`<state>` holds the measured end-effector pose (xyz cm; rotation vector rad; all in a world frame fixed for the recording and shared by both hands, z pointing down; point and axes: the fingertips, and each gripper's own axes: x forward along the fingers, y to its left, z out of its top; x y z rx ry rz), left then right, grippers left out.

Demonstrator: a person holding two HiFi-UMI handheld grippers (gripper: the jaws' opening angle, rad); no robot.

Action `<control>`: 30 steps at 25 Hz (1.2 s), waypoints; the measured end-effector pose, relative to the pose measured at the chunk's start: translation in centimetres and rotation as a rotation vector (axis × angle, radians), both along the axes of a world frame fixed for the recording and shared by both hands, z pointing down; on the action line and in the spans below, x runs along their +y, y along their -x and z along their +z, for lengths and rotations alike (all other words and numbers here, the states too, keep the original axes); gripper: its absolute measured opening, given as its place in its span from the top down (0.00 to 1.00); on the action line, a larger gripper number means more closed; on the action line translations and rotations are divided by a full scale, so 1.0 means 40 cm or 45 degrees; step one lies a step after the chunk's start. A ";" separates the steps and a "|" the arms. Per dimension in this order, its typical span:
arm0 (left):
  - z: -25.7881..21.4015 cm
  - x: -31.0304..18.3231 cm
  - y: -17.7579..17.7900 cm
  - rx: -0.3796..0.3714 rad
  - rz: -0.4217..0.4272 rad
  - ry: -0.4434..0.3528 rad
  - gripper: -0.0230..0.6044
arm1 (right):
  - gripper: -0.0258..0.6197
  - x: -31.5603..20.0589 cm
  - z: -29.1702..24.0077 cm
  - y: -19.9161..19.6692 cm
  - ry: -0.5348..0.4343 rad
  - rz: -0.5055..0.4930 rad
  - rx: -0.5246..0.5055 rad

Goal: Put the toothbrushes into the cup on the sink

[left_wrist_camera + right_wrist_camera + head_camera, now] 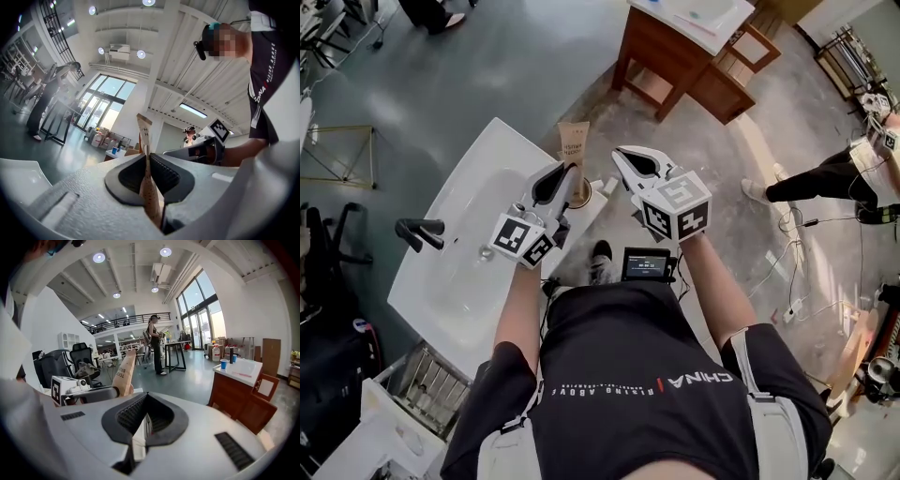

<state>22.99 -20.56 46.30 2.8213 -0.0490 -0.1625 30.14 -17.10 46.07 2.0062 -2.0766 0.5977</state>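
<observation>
Left hand-held gripper (565,174): jaws clamped narrow on an upright tan toothbrush packet (574,145), above the right-hand rim of the sink (455,225). The packet's lower end meets a dark round cup (581,196) on that rim. Right hand-held gripper (624,157): just off the sink's right rim, jaws drawn together. I cannot identify the thin white strip in their gap.

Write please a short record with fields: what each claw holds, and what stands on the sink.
left claw: shut on an upright brown paper toothbrush pack
right claw: tips together, nothing clearly held, beside the left claw
sink: white, below the left claw
cup: round rim at the pack's lower end, on the sink's edge
faucet: black, at the left in the head view
</observation>
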 end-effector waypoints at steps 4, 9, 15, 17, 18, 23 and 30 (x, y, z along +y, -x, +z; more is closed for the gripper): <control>0.028 -0.008 -0.002 -0.007 -0.031 -0.006 0.90 | 0.95 -0.007 0.010 -0.010 0.020 -0.019 0.018; 0.055 0.004 -0.002 -0.015 -0.045 -0.011 0.90 | 0.95 -0.014 0.019 -0.014 0.038 -0.037 0.023; 0.064 0.012 0.002 -0.069 -0.039 -0.059 0.90 | 0.95 -0.025 0.022 -0.010 0.041 -0.051 0.015; 0.071 0.015 0.005 -0.115 -0.030 -0.095 0.90 | 0.95 -0.028 0.022 -0.006 0.038 -0.053 0.012; 0.075 0.017 0.006 -0.142 -0.023 -0.117 0.90 | 0.95 -0.029 0.022 -0.004 0.036 -0.052 0.009; 0.103 0.029 0.016 -0.267 0.017 -0.188 0.90 | 0.95 -0.028 0.025 0.007 0.030 -0.048 -0.005; 0.155 0.061 0.045 -0.469 0.139 -0.198 0.75 | 0.95 -0.011 0.033 0.040 0.030 -0.025 -0.051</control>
